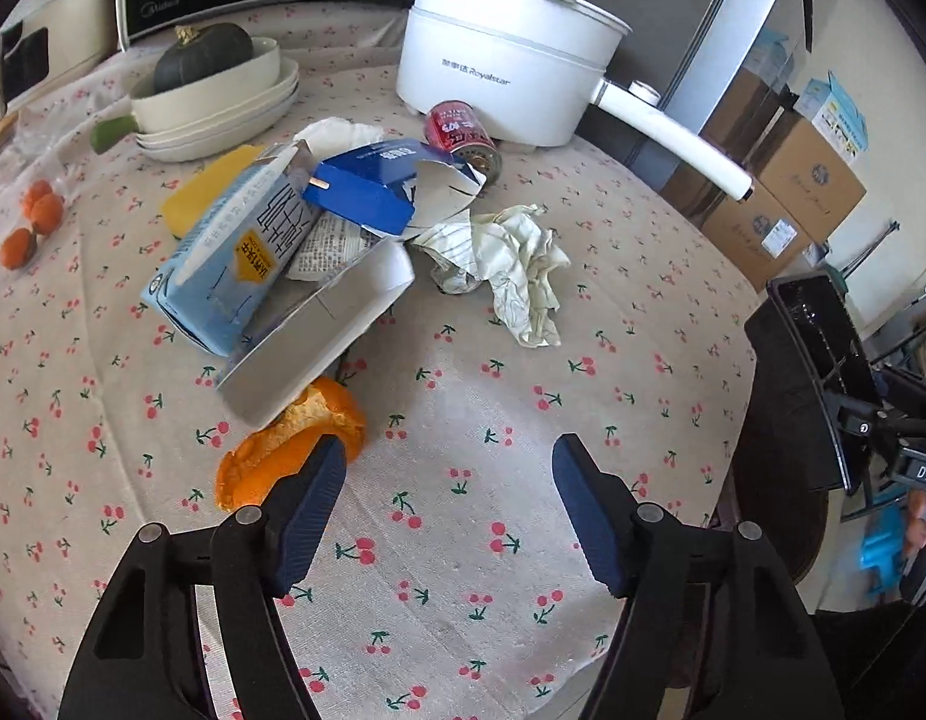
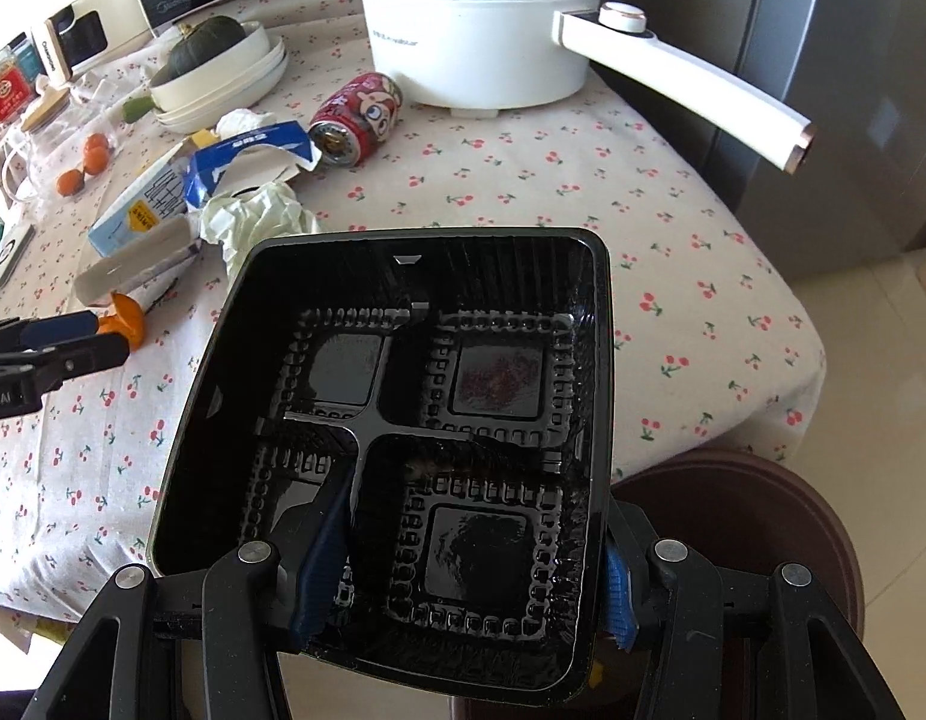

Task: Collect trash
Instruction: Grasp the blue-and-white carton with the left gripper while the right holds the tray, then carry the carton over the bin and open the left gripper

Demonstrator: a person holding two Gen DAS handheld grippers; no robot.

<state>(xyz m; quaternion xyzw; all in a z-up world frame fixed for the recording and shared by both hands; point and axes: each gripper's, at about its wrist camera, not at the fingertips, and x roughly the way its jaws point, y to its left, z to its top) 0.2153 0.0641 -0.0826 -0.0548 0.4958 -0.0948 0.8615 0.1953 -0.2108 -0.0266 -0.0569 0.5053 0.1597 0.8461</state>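
Note:
My right gripper (image 2: pixel 472 546) is shut on a black compartment tray (image 2: pixel 402 312): one finger sits inside it and the other presses its right wall from outside. The tray hangs tilted past the table's near edge and also appears as the black tray (image 1: pixel 817 372). My left gripper (image 1: pixel 450 453) is open over the cherry-print cloth with nothing between its fingers. An orange peel (image 1: pixel 252 468) lies just left of its left finger. Beyond it is the trash pile: a light blue milk carton (image 1: pixel 234 252), a blue box (image 1: pixel 366 186), a torn white box (image 1: pixel 318 330), crumpled paper (image 1: pixel 511 264) and a red can (image 1: pixel 463 138).
A white electric pot (image 1: pixel 505 78) with a long handle stands at the back. Stacked plates (image 1: pixel 222 114) holding a dark squash sit back left, with small oranges (image 1: pixel 36 216) at the far left. Cardboard boxes (image 1: pixel 787 192) and a brown stool (image 2: pixel 763 516) stand beside the table.

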